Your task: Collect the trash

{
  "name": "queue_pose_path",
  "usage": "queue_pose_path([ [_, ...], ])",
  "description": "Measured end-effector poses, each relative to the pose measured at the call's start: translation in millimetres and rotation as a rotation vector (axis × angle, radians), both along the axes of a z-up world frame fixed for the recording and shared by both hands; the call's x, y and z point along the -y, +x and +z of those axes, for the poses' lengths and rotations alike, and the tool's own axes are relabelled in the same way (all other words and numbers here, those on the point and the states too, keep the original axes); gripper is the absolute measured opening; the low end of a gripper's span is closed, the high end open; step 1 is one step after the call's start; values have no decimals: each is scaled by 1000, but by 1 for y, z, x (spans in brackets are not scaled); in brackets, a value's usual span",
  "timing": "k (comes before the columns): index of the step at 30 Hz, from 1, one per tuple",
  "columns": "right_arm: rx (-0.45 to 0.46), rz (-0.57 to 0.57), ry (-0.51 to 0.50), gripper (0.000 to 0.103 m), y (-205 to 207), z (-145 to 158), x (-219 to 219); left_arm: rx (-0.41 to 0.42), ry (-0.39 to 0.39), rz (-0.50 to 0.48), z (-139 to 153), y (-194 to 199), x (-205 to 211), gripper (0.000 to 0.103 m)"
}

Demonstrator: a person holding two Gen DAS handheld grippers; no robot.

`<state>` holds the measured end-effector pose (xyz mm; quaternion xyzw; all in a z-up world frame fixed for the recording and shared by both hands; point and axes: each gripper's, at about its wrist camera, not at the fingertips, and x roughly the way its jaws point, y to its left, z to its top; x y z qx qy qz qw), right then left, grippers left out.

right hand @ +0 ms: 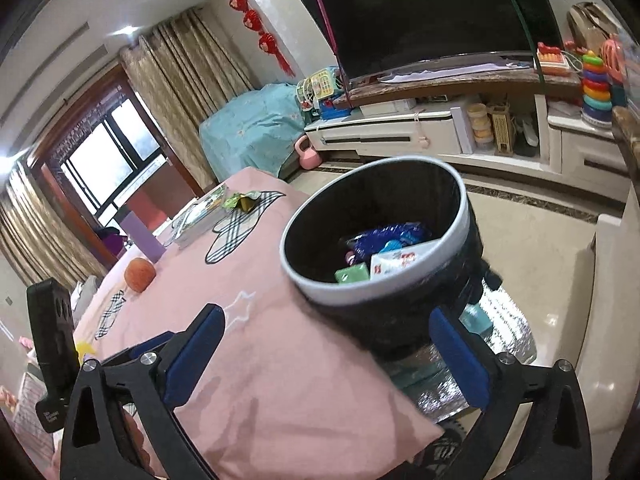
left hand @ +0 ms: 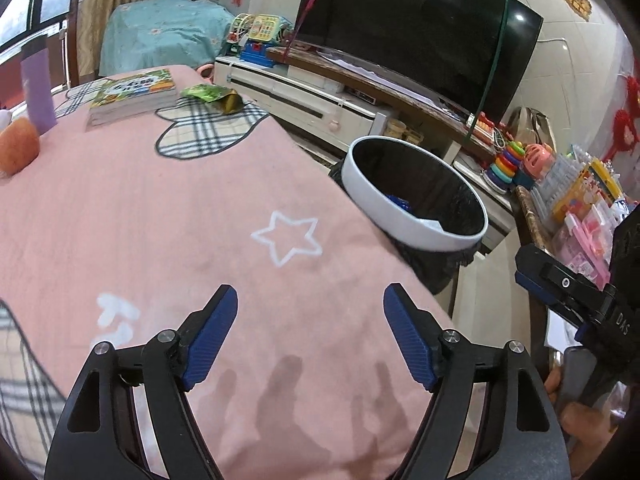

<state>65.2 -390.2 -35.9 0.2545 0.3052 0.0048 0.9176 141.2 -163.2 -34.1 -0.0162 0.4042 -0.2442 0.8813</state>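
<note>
A green and gold snack wrapper (left hand: 214, 97) lies at the far end of the pink tablecloth (left hand: 160, 216), beside a book; it also shows in the right wrist view (right hand: 240, 201). A white-rimmed bin (left hand: 416, 196) with a black liner stands by the table's right edge. In the right wrist view the bin (right hand: 376, 232) holds blue, green and white wrappers. My left gripper (left hand: 310, 306) is open and empty above the near tablecloth. My right gripper (right hand: 326, 324) is open and empty over the table's corner, just short of the bin.
A book (left hand: 132, 96), a purple bottle (left hand: 38, 92) and an orange fruit (left hand: 18, 146) sit on the far table. A TV (left hand: 420, 28) on a low cabinet stands behind the bin. Toys (left hand: 508, 164) crowd the right side.
</note>
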Motion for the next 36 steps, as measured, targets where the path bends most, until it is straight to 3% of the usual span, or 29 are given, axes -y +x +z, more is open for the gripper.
queue_pose_path([
  [5,5,3,0,103,-11,2,-12,31,-14,17,5,-18,-11,79],
  [10,67,-33,-59,103,-29,28,-24,146,-48,43,34,-40,-21,80],
  [14,166,-97,-194,103,-52,60,-37,278,-59,120,56,-62,-31,103],
  [16,221,-164,-264,103,-66,68,-42,326,-54,157,59,-70,-33,103],
  [20,254,-233,-349,103,-79,62,-52,366,-24,187,53,-79,-36,103],
  [28,233,-255,-369,103,-80,38,-55,429,32,220,40,-93,-34,103],
  [36,244,-256,-414,103,-84,34,-65,464,50,249,35,-100,-40,103],
])
